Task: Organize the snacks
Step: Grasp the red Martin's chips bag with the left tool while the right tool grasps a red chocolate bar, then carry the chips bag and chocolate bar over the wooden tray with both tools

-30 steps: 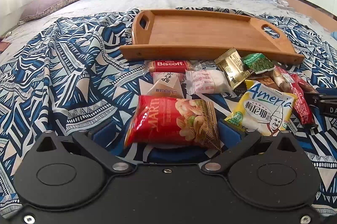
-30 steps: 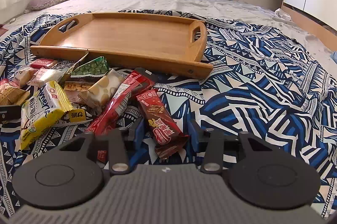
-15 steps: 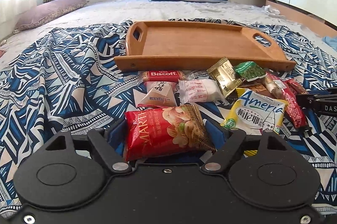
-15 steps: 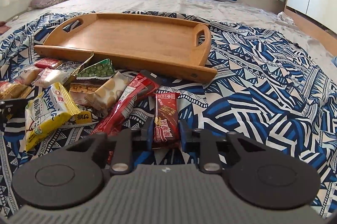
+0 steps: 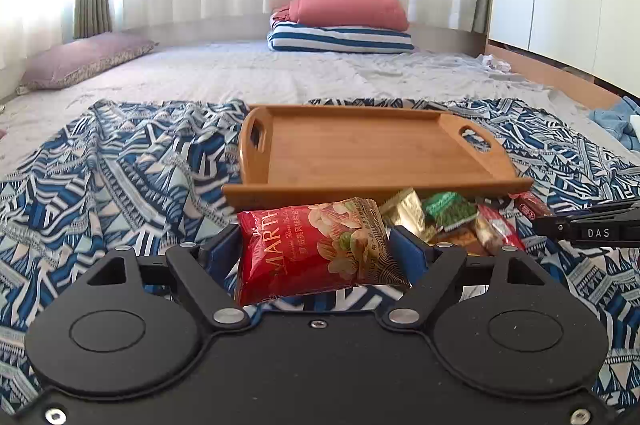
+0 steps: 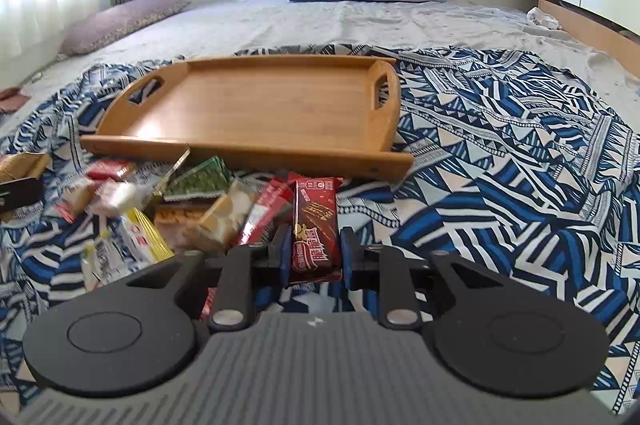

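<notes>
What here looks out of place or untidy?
The snack packets lie in a loose, overlapping heap on the patterned cloth, in front of the wooden tray, which holds nothing. Nothing looks torn or spilled.

Both wrist cameras sit low and close, facing the wooden tray across the patterned blanket, sharing the snack pile.
</notes>
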Demonstrator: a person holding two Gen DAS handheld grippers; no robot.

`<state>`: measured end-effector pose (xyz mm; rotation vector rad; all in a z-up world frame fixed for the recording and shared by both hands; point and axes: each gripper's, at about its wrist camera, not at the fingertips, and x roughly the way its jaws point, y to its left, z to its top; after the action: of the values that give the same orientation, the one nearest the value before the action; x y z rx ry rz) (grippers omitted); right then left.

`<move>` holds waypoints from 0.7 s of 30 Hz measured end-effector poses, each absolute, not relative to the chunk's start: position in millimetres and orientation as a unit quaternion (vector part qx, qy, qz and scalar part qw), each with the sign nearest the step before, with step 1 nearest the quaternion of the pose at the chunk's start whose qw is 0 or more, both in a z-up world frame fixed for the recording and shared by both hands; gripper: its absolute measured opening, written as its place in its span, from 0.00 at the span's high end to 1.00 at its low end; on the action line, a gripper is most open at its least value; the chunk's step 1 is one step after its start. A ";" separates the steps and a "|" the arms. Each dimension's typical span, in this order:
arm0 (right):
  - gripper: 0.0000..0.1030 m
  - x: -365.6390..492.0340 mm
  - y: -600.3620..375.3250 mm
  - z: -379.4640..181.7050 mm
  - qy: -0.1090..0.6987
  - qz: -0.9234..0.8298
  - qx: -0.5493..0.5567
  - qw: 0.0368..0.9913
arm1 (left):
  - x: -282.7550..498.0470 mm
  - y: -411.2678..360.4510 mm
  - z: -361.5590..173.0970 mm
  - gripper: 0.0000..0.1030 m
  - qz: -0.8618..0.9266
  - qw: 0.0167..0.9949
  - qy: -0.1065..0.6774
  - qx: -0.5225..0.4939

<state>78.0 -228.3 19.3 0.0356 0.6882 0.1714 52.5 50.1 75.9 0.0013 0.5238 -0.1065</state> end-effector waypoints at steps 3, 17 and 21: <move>0.72 82.6 -223.4 28.0 0.326 0.088 0.021 0.941 | 61.8 47.0 87.5 0.23 -0.061 0.969 0.239 0.000; 0.72 138.6 -193.4 65.1 0.281 0.134 0.036 0.950 | 123.7 34.2 112.9 0.23 -0.075 0.975 0.209 -0.002; 0.72 161.3 -183.9 71.9 0.275 0.144 0.045 0.950 | 145.5 38.3 109.7 0.23 -0.070 0.974 0.213 -0.007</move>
<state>161.3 -183.9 71.9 0.0924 0.5597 0.2924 145.5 38.3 109.7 -0.0150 0.4301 -0.1415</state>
